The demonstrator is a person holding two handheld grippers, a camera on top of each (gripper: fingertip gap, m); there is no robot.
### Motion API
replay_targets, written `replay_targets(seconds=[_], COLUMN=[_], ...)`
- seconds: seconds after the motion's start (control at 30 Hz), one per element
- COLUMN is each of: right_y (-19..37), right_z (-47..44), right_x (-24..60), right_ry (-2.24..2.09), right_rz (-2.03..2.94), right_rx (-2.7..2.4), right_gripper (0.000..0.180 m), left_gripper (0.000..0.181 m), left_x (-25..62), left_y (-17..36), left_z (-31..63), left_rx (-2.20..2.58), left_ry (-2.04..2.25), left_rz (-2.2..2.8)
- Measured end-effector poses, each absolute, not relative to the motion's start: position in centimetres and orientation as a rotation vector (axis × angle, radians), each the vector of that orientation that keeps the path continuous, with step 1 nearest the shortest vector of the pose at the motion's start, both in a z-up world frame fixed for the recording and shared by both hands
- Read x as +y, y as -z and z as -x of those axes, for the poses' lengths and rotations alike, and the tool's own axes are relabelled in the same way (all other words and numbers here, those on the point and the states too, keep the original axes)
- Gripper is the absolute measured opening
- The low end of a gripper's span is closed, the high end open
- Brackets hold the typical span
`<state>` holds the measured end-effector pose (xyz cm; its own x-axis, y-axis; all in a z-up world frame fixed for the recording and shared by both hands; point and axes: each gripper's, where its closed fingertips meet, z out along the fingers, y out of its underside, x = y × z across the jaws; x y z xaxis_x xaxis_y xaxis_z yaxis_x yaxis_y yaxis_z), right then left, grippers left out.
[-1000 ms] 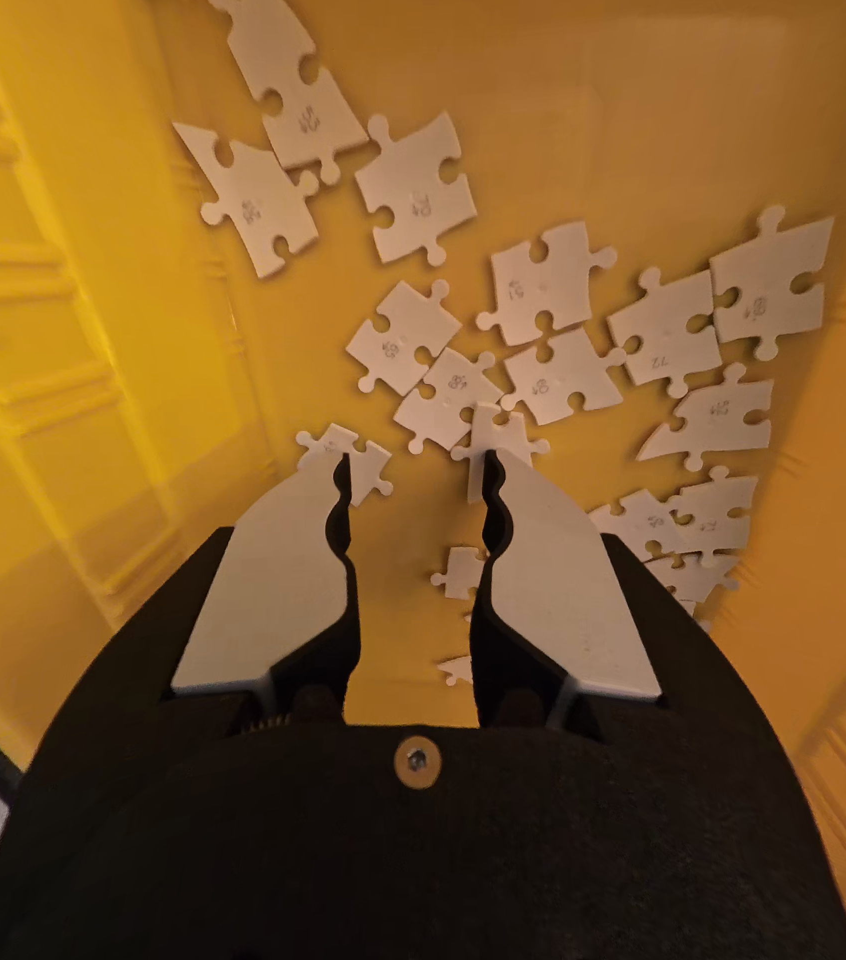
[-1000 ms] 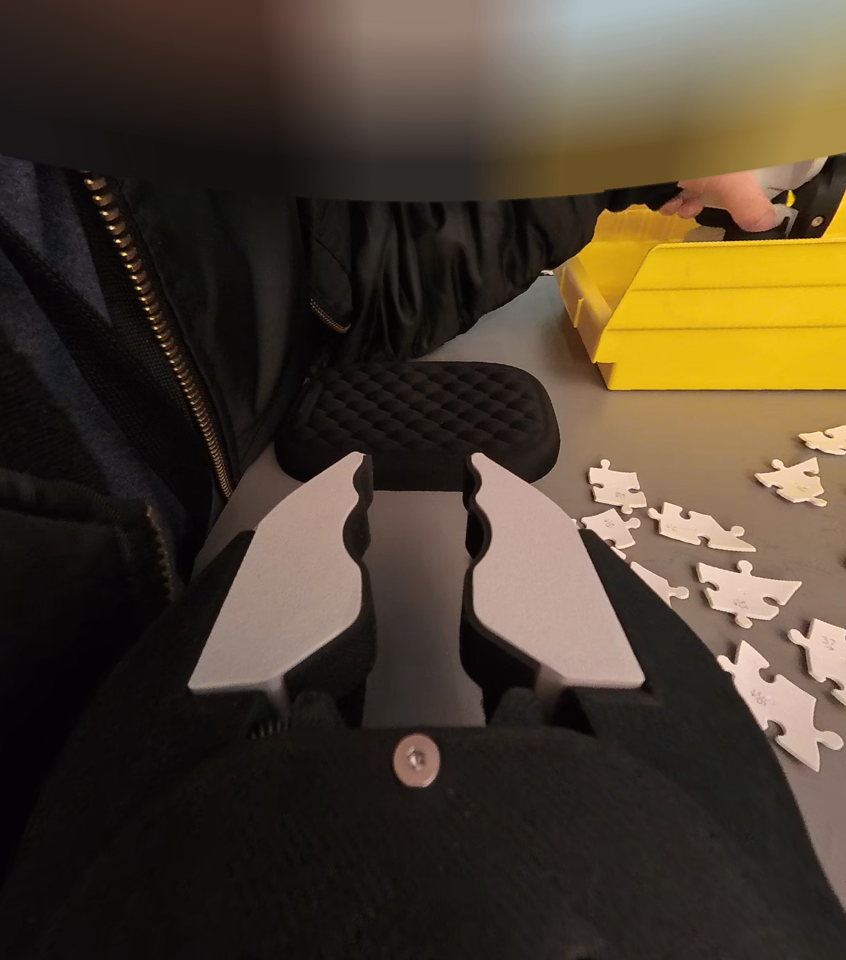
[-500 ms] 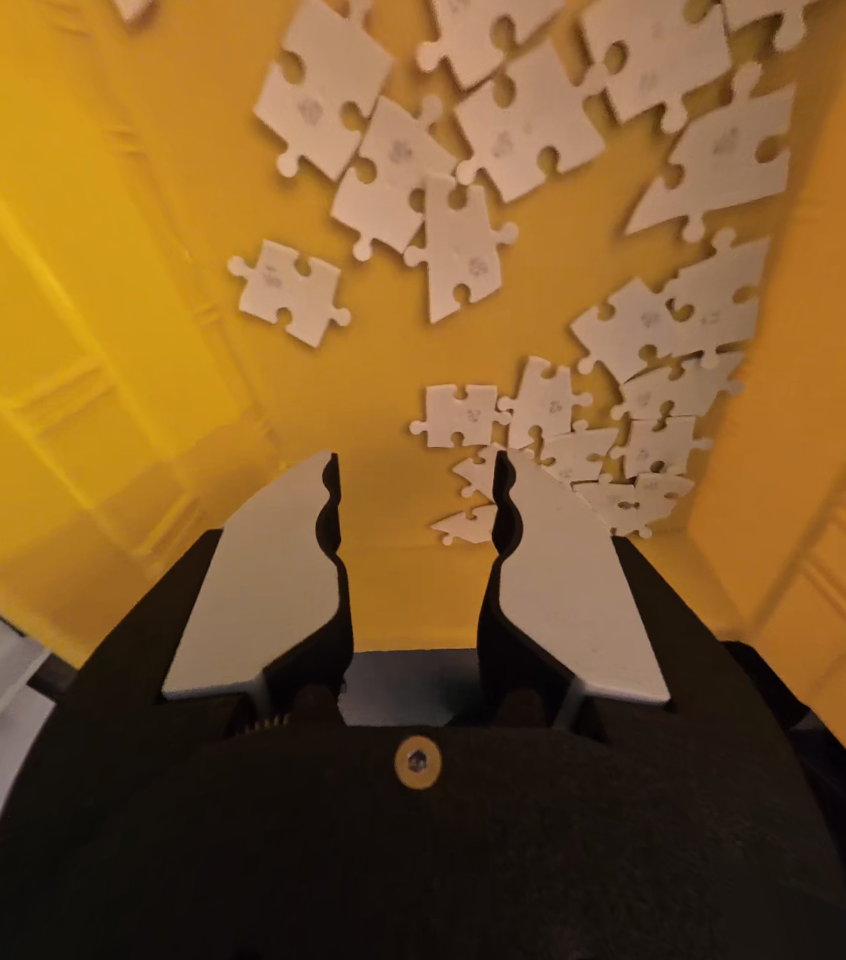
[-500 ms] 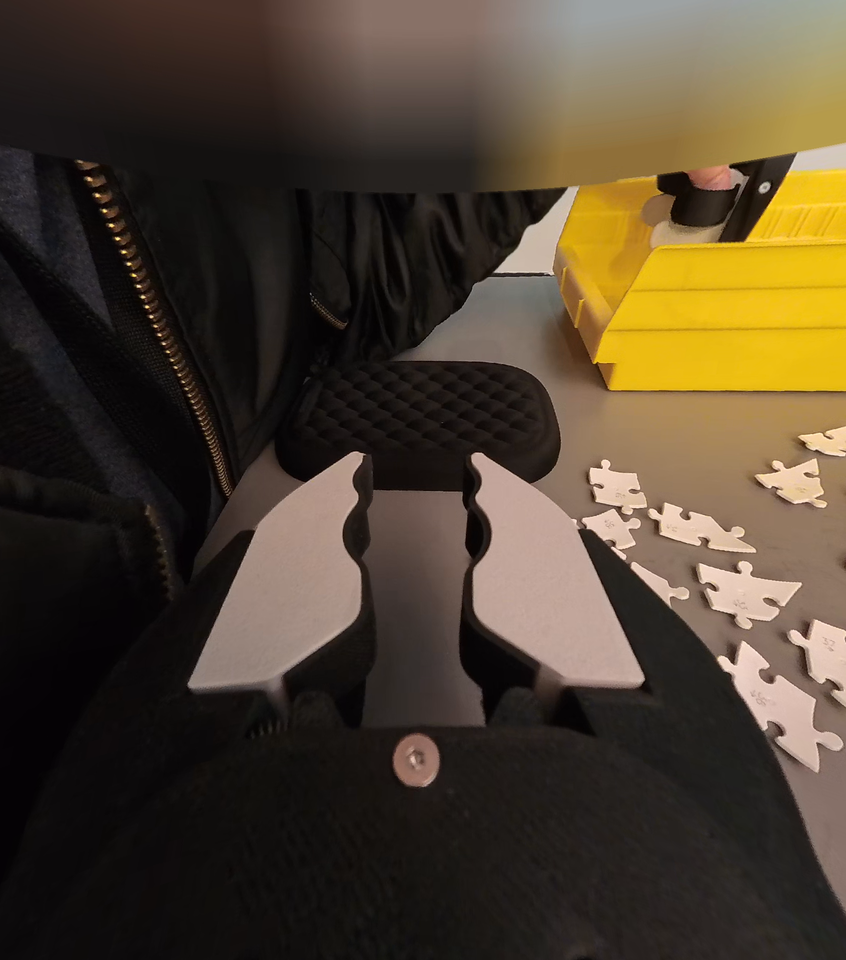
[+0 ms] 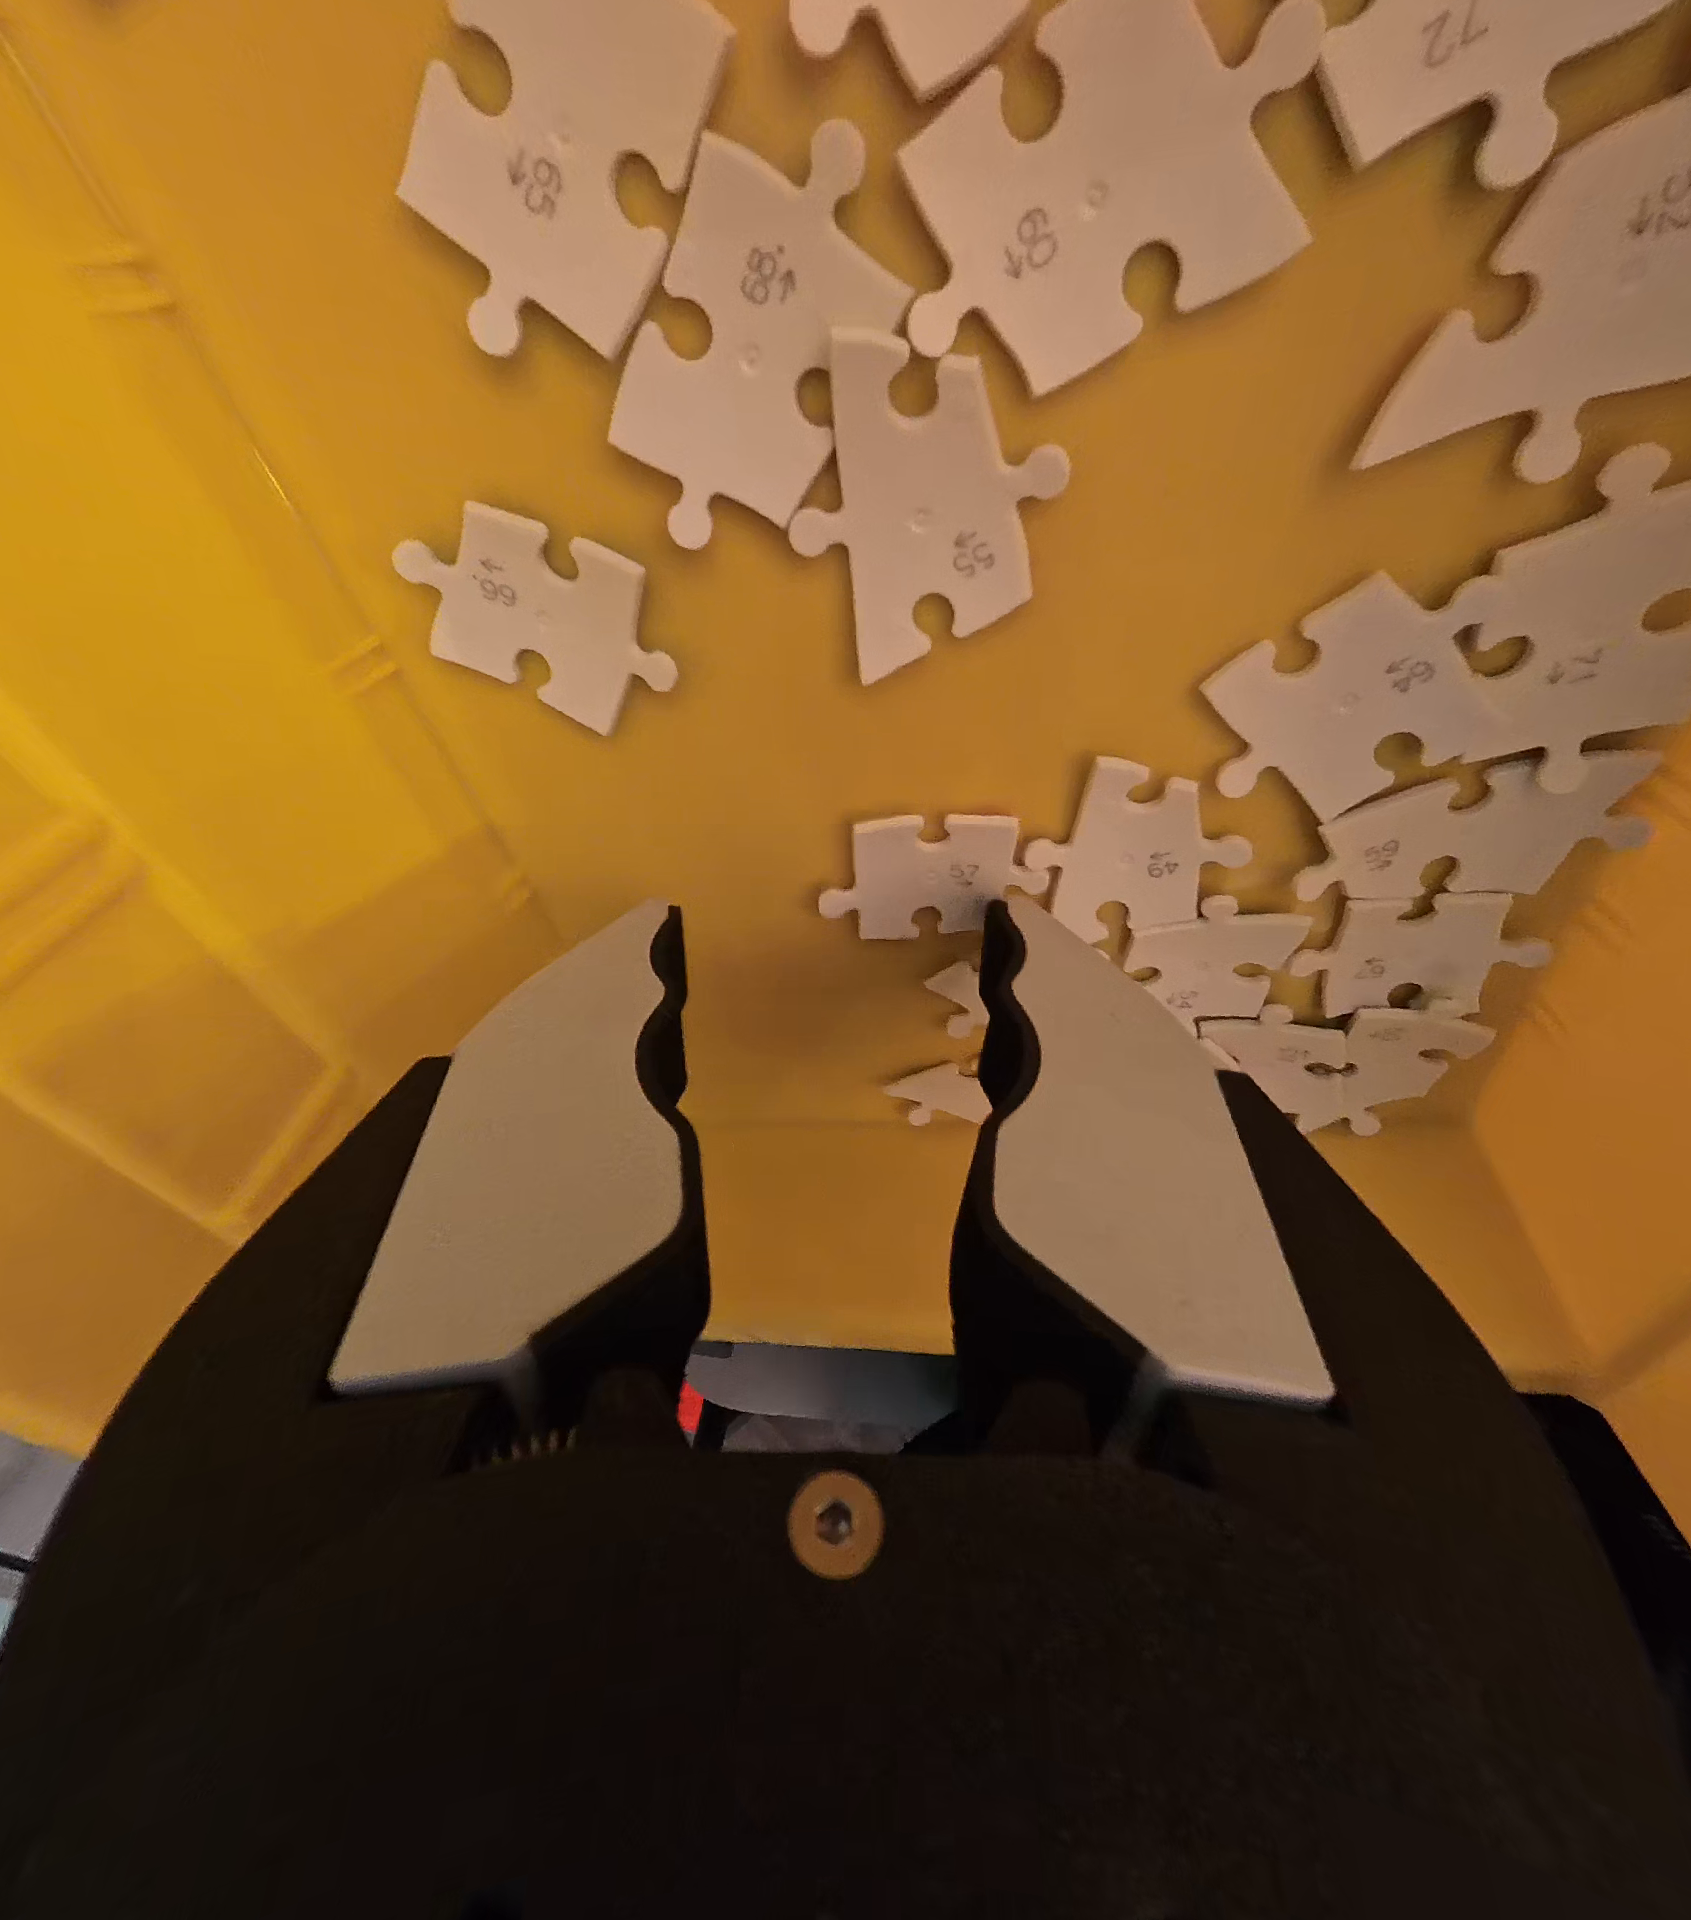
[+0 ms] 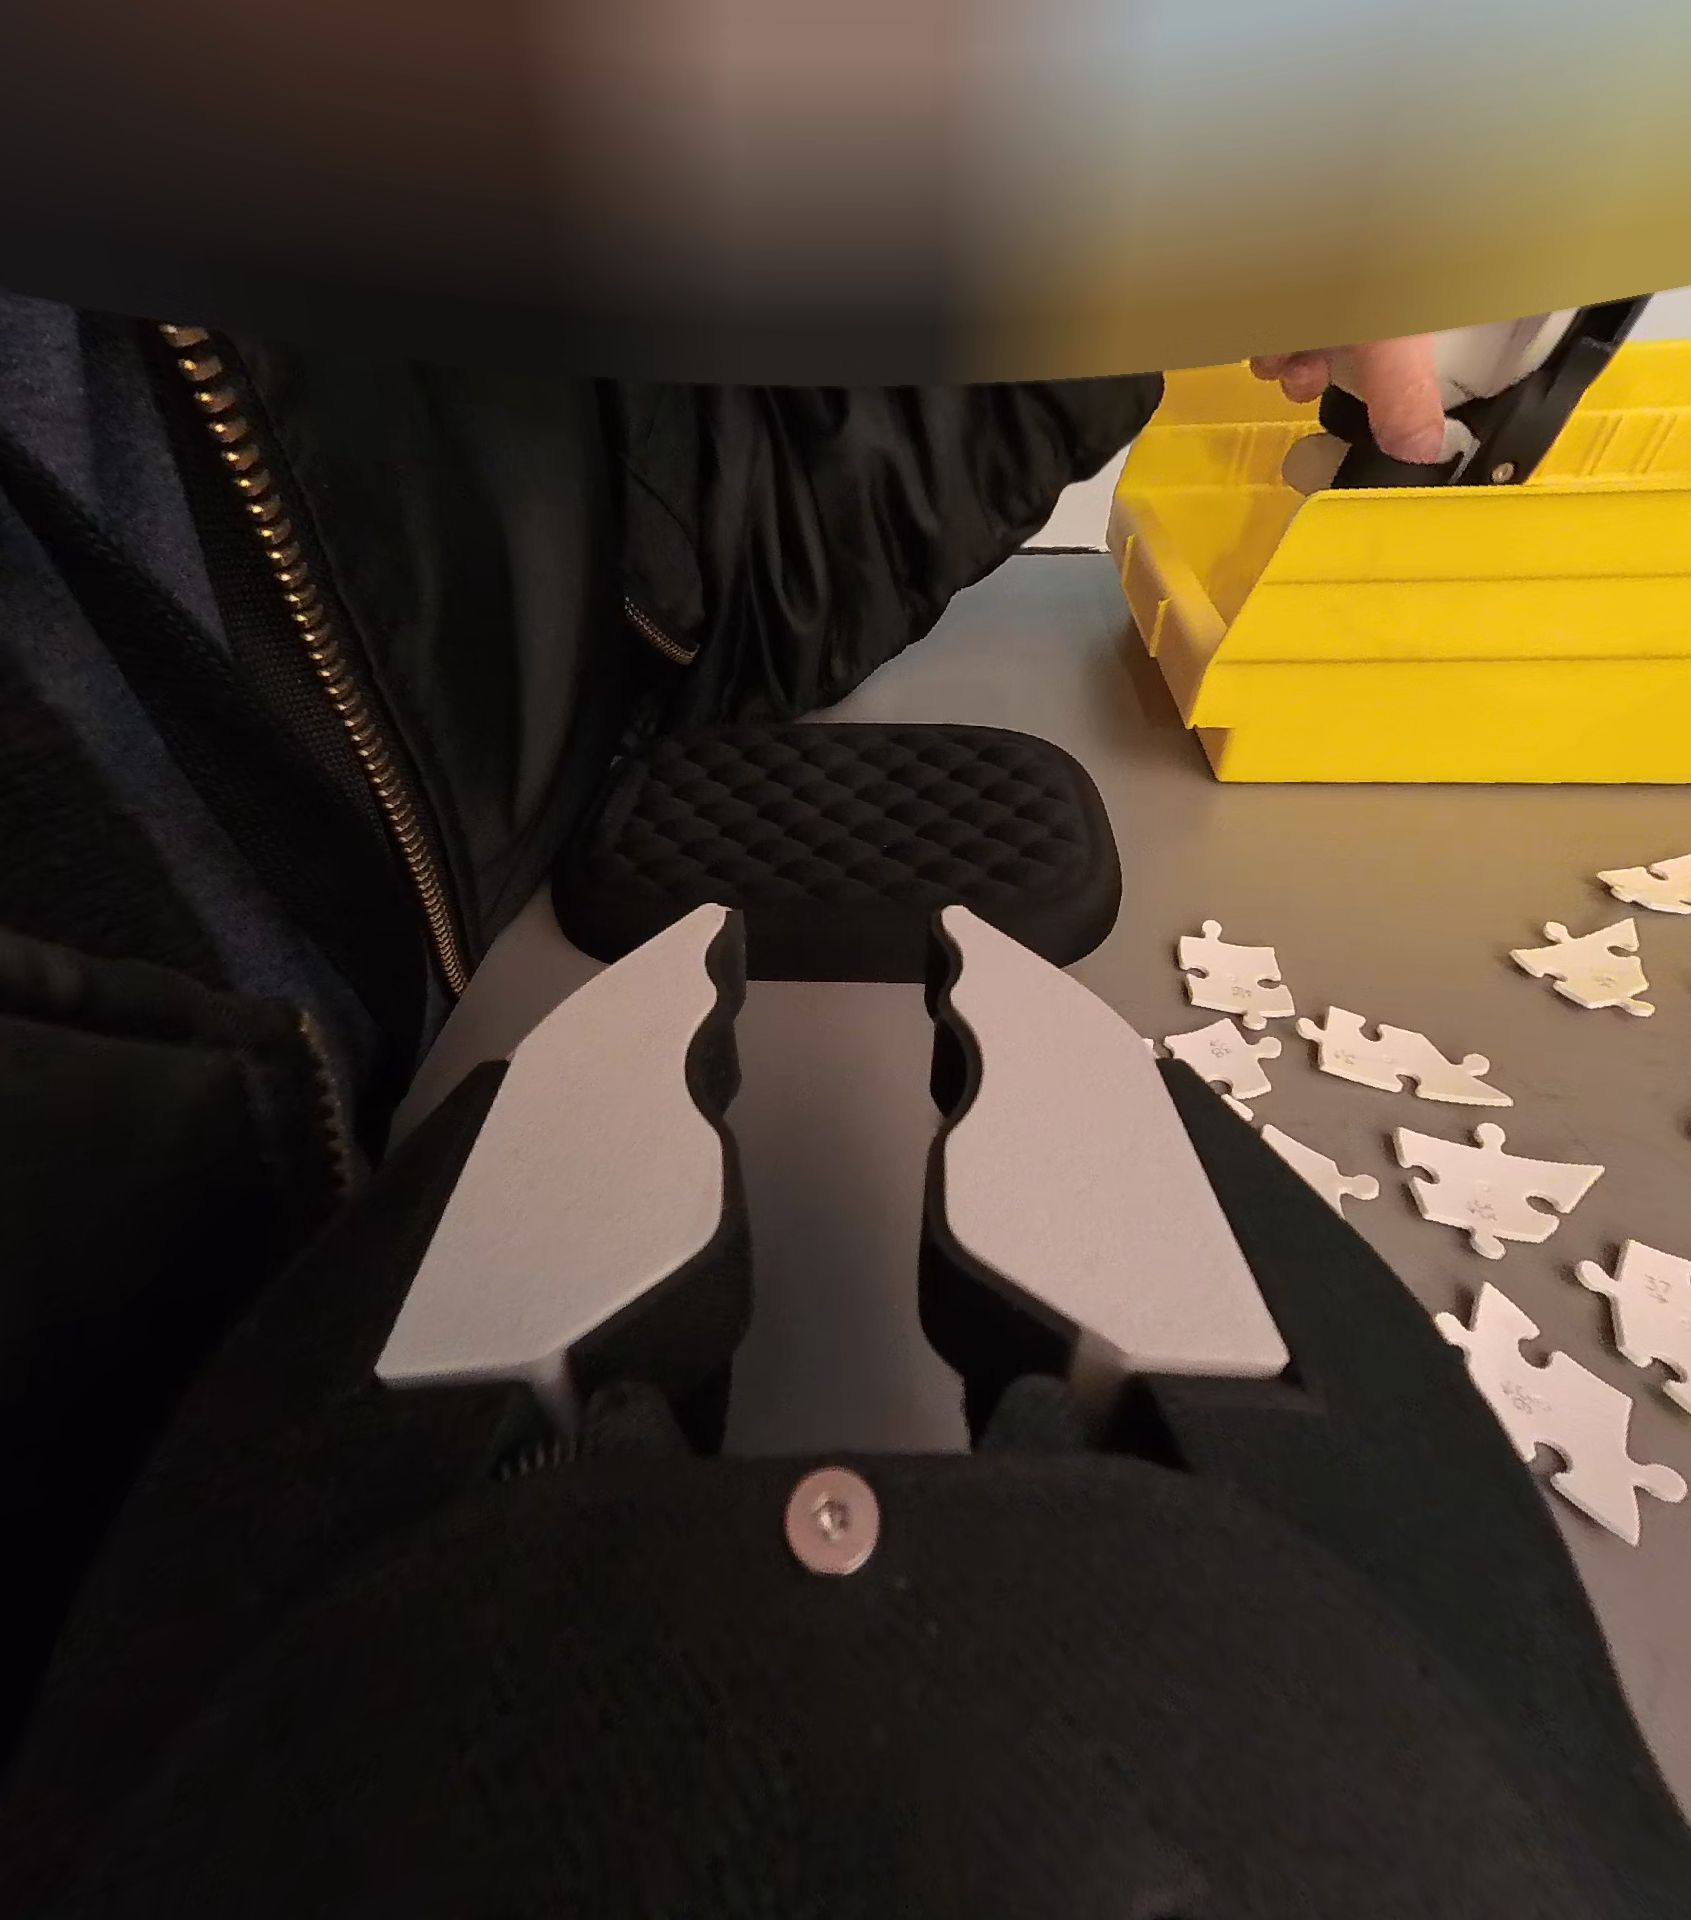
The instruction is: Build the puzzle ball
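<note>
Several white numbered puzzle pieces lie on the floor of a yellow bin (image 5: pixel 197 727). My left gripper (image 5: pixel 830 920) is open and empty inside the bin, near its front wall. Its right fingertip is at the edge of a small piece (image 5: pixel 934 873). A lone piece (image 5: pixel 534 613) lies ahead to the left. A pile of pieces (image 5: pixel 1381 935) fills the right corner. My right gripper (image 6: pixel 836 930) is open and empty over the grey table (image 6: pixel 1340 862). More white pieces (image 6: pixel 1485 1184) are spread on the table to its right. The bin (image 6: pixel 1506 644) shows at the back right with the left gripper (image 6: pixel 1392 457) and a hand in it.
A black quilted pad (image 6: pixel 841 831) lies just beyond my right gripper's fingertips. A person in a dark zipped jacket (image 6: pixel 249 675) fills the left of the right wrist view. The bin's ribbed side walls (image 5: pixel 1651 1039) close in on both sides of my left gripper. The gap from one gripper's tips to the other's is roughly 35 centimetres. My left gripper's tips are some 5 centimetres from the lone piece (image 5: pixel 534 613).
My left gripper has drawn back toward the bin's front wall and moved lower, so the pieces look larger and the corner pile came into view. Its jaws opened a little wider. My right gripper has not moved.
</note>
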<state>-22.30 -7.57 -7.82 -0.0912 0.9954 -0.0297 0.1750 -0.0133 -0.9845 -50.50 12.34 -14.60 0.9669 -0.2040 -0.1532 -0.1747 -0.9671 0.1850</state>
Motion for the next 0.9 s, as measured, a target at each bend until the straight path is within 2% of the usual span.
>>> replay_targets(seconds=[0.5, 0.9], right_y=[7.8, 7.8], right_z=[22.3, 22.3], right_x=[-7.6, -7.6], right_ry=[-1.209, -1.207], right_rz=[1.309, 1.308], right_rx=[-1.398, -1.402], right_gripper=[0.034, 0.034], left_gripper=[0.046, 0.058], left_x=[14.0, 13.0], left_y=[14.4, 13.6], left_z=[52.3, 50.9], left_rx=[-0.189, -0.233], left_ry=[0.260, 0.252], left_rz=[-3.028, -3.013])
